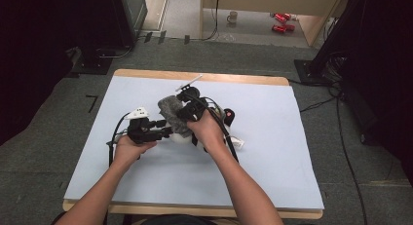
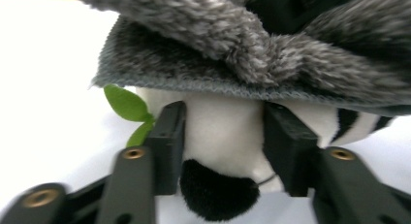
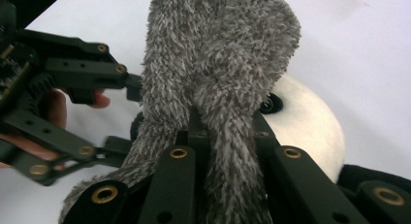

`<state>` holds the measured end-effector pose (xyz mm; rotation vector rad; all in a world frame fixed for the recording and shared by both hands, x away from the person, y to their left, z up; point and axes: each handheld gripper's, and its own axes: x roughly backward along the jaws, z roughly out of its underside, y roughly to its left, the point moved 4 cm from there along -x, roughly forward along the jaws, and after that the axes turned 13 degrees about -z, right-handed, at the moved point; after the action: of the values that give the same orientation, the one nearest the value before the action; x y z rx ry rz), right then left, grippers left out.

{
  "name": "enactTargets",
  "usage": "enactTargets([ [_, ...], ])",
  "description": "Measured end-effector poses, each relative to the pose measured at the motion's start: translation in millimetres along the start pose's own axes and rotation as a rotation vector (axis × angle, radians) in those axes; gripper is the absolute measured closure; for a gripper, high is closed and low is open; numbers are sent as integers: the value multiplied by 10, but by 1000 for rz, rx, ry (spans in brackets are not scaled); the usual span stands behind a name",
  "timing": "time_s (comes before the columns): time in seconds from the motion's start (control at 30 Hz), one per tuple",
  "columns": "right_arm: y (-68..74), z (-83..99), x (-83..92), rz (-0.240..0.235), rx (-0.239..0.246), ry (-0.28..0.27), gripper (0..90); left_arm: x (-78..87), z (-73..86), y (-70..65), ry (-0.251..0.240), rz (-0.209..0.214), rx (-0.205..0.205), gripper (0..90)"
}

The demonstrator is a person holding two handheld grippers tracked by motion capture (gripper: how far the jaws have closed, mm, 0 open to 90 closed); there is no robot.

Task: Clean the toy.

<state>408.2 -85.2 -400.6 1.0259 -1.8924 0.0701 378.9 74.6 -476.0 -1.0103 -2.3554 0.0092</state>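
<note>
A black-and-white plush panda (image 1: 181, 136) lies in the middle of the pale sheet (image 1: 277, 152). A grey fuzzy cloth (image 1: 168, 108) is draped over its top. My left gripper (image 1: 168, 132) comes in from the left. In its own view its jaws (image 2: 223, 122) stand open on either side of the panda's white body (image 2: 223, 141), with the pads right at its sides under the grey cloth (image 2: 242, 44). A green leaf (image 2: 127, 104) sticks out at the left. My right gripper (image 1: 184, 113) is shut on the grey cloth (image 3: 218, 49), pinched between its jaws (image 3: 227, 122) above the white plush (image 3: 305, 122).
A white tag (image 1: 237, 143) and a red-and-black part (image 1: 229, 117) lie right of the panda. The sheet covers a wooden table (image 1: 195, 211). On the floor beyond are a mug (image 1: 233, 16), red cans (image 1: 281, 21) and cables (image 1: 341, 127).
</note>
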Motion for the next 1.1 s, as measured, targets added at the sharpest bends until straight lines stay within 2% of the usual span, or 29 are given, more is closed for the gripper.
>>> enactTargets([
  [0.07, -26, 6, 26, -6, -6, -4, 783, 7, 27, -20, 25, 1, -32, 396],
  [0.1, -38, 11, 27, -13, -12, -7, 783, 7, 27, -20, 25, 1, -32, 370],
  [0.13, -46, 14, 22, -23, -22, -10, 783, 3, 58, -55, 29, -11, -76, 351],
  [0.17, -46, 14, 22, -23, -22, -10, 783, 3, 58, -55, 29, -11, -76, 340],
  [0.2, -51, 9, 11, -21, -15, -8, 783, -11, 93, -73, 28, -16, -97, 317],
  [0.3, -79, -8, -4, -23, -10, -8, 783, -44, 120, -65, 39, -17, -100, 277],
  [0.37, -95, -18, -13, -32, -29, -12, 783, -98, 143, -36, 24, 7, -89, 261],
  [0.43, -110, -22, -18, -28, -31, -12, 782, -107, 140, -28, 13, 10, -94, 253],
  [0.47, -118, -26, -21, -27, -28, -16, 782, -124, 141, -22, -11, 14, -112, 250],
  [0.57, -135, -26, -23, -37, -45, -19, 782, -155, 157, -26, -24, 19, -124, 235],
  [0.6, -140, -24, -28, -36, -45, -20, 782, -194, 166, -51, -33, 7, -131, 237],
  [0.7, -161, -25, -37, -17, -36, -21, 782, -230, 164, -67, -46, 2, -117, 276],
  [0.73, -173, -26, -39, -11, -38, -23, 782, -263, 163, -73, -53, -3, -94, 308],
  [0.83, -203, -25, -41, -12, -41, -32, 783, -268, 158, -78, -52, -22, -93, 437],
  [0.87, -214, -23, -33, -11, -47, -39, 782, -253, 146, -92, -43, -39, -94, 479],
  [0.93, -217, -21, -20, -6, -32, -40, 782, -244, 133, -98, -37, -50, -99, 550],
  [1.0, -241, -23, 13, -5, -29, -41, 782, -241, 120, -97, -39, -44, -86, 581],
  [1.1, -317, -22, 101, 2, -53, -49, 781, -236, 107, -95, -38, -37, -65, 596],
])
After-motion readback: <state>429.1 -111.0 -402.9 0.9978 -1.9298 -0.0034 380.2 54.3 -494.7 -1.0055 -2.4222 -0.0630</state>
